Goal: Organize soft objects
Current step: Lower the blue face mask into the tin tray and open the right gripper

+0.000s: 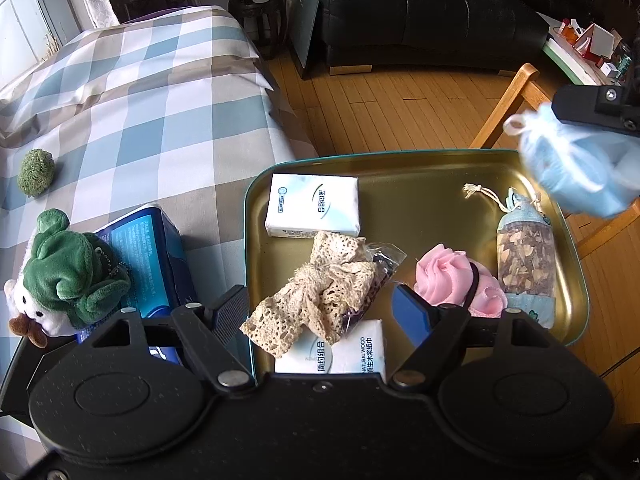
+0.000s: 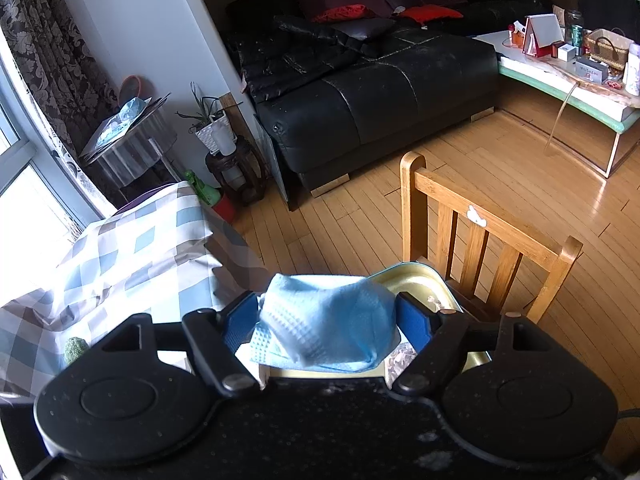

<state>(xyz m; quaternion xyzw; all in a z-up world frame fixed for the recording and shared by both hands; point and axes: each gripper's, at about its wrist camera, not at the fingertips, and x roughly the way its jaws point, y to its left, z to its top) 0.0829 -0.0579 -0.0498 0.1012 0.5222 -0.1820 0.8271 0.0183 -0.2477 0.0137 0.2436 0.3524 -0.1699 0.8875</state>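
A gold tray (image 1: 432, 184) with a teal rim holds two white tissue packs (image 1: 314, 206), a beige lace cloth (image 1: 320, 292), a pink cloth (image 1: 444, 276) bound by a black band, and a sachet (image 1: 526, 256) of dried leaves. My left gripper (image 1: 320, 306) hangs open just over the lace cloth, one finger on each side of it. A light blue waffle cloth (image 2: 326, 320) sits between the blue pads (image 2: 414, 320) of my right gripper (image 2: 326, 304), which stands open. From the left wrist this cloth (image 1: 576, 172) looks blurred, over the tray's far right corner.
On the checked tablecloth (image 1: 152, 112) lie a green fuzzy ball (image 1: 36, 172), a plush toy (image 1: 60, 276) in a green hat and a blue tissue pack (image 1: 148, 256). A wooden chair (image 2: 480, 232) stands behind the tray. Beyond are a wooden floor, a black sofa (image 2: 380, 92) and a cluttered table (image 2: 568, 64).
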